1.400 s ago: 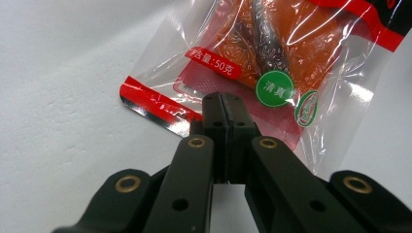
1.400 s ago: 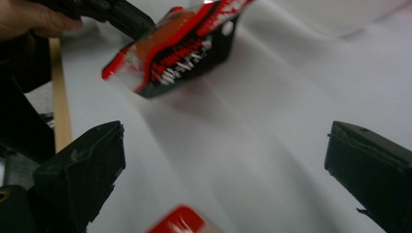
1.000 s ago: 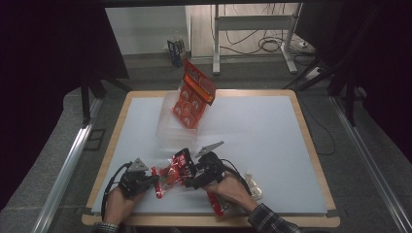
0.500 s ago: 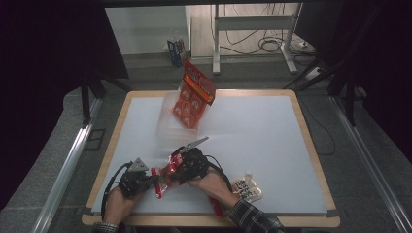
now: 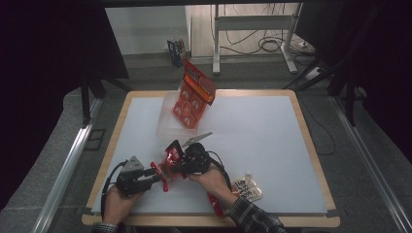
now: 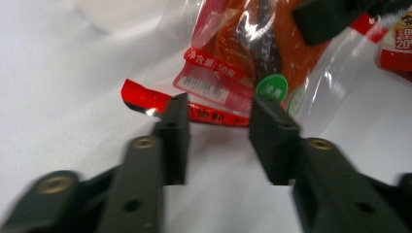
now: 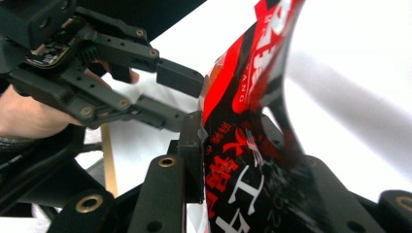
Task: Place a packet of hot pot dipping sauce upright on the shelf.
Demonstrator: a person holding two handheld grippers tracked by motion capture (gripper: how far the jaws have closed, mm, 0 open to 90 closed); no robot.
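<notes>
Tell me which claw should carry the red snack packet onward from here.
Right. The right claw has just been closing and its pads pinch the red snack packet. The left claw has just opened; its jaws stand apart at the packet's edge without pressing it.

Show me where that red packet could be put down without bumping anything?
The wide white stretch right of the hanging snack pack and beyond the small sachet is bare. The near-left edge is crowded: both tools, left tool and right tool, meet at the red packet.

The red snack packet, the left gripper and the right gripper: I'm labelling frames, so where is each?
red snack packet [image 7: 243, 145], right gripper view, printed front.
left gripper [image 6: 218, 131], left gripper view, between its fingertips.
right gripper [image 5: 179, 156], high view, at its fingertips.
</notes>
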